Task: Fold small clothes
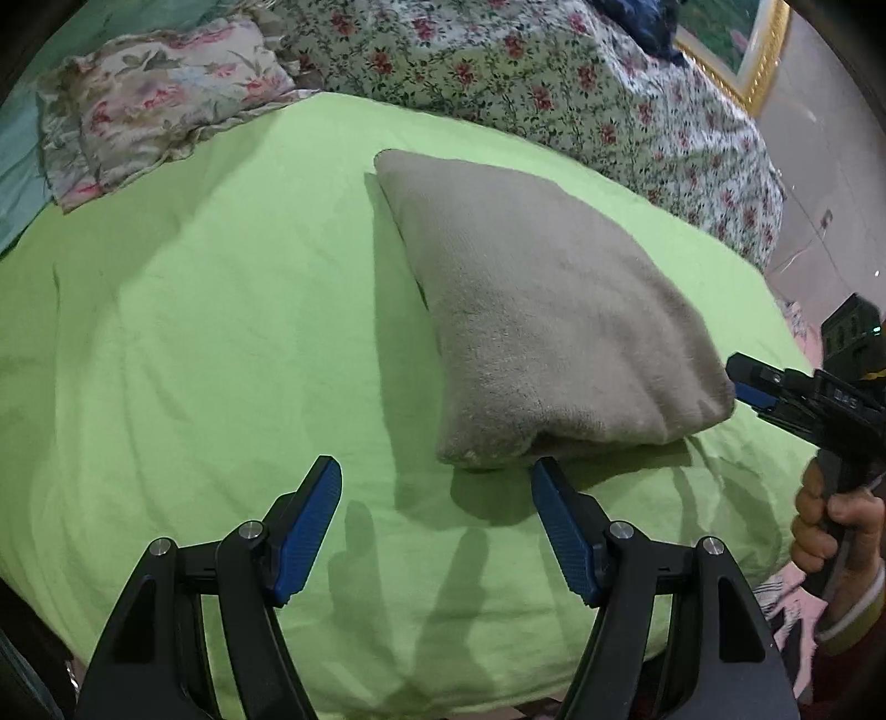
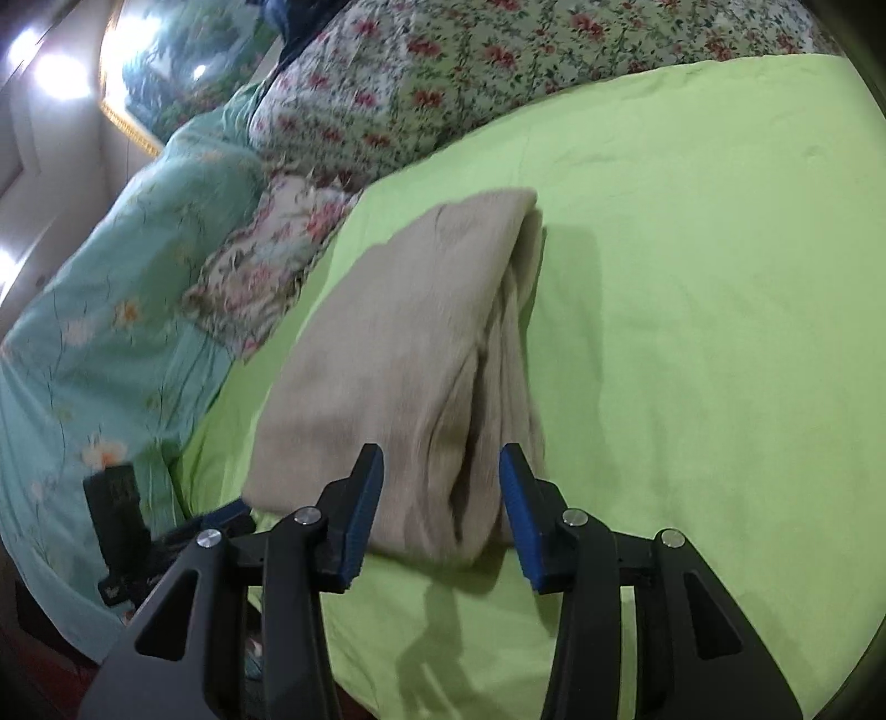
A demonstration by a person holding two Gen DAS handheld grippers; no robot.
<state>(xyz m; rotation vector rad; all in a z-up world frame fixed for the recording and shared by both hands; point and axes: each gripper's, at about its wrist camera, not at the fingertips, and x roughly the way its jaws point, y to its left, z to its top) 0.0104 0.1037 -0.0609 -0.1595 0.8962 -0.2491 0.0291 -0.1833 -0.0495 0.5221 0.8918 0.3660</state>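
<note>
A folded beige-grey fleece cloth (image 1: 542, 310) lies on the green bed sheet (image 1: 194, 332). My left gripper (image 1: 434, 471) is open and empty, just in front of the cloth's near corner, not touching it. The right gripper (image 1: 747, 387) shows at the right edge of the left wrist view, beside the cloth's right corner. In the right wrist view the same cloth (image 2: 398, 354) lies folded with its layered edge to the right. My right gripper (image 2: 440, 459) is open, its fingers either side of the cloth's near end, gripping nothing.
A floral pillow (image 1: 149, 111) and a floral quilt (image 1: 554, 83) lie at the far side of the bed. A teal floral duvet (image 2: 111, 310) lies left of the cloth in the right wrist view. A gold-framed picture (image 1: 736, 44) hangs on the wall.
</note>
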